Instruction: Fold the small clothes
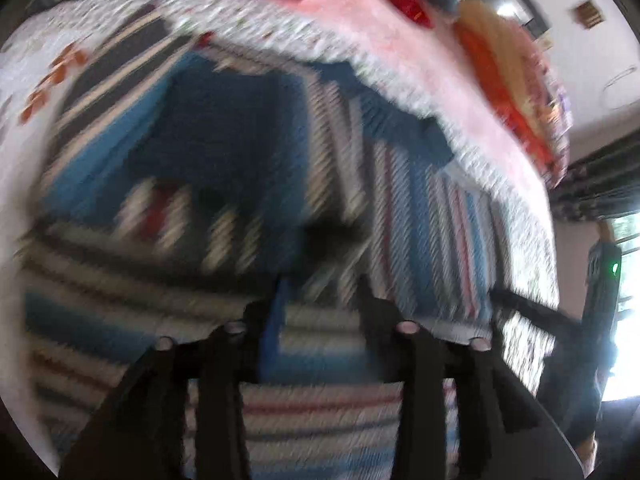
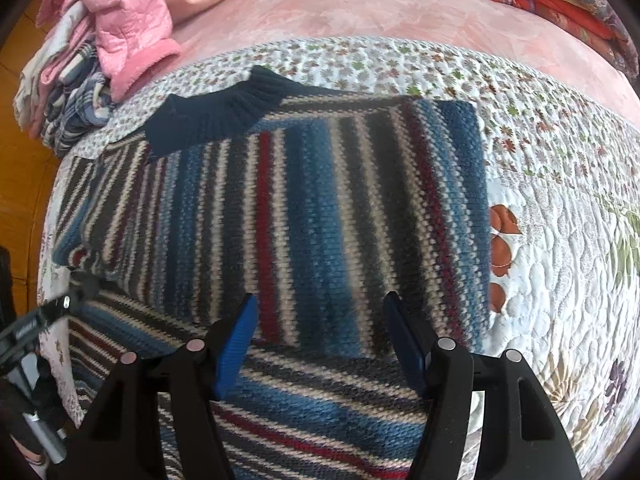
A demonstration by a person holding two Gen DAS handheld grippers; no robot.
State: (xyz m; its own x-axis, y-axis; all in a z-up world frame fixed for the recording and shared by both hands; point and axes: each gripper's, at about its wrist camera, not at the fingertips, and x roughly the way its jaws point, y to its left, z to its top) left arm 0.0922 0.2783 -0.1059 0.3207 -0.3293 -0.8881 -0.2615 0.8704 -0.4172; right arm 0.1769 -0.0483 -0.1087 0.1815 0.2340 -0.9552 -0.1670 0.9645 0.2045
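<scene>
Clothes pile beside sweater — apart.

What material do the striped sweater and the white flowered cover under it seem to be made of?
The striped sweater looks like thick knitted yarn, perhaps wool or acrylic: single stitches show, and its dark collar is ribbed. The white flowered cover looks like quilted printed cotton, matte, with puffy stitched shapes; its fibre cannot be told.

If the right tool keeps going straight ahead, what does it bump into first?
Most likely the striped knit sweater. The right tool is open and points straight at the folded part, with nothing in between, though the depth is hard to judge.
</scene>
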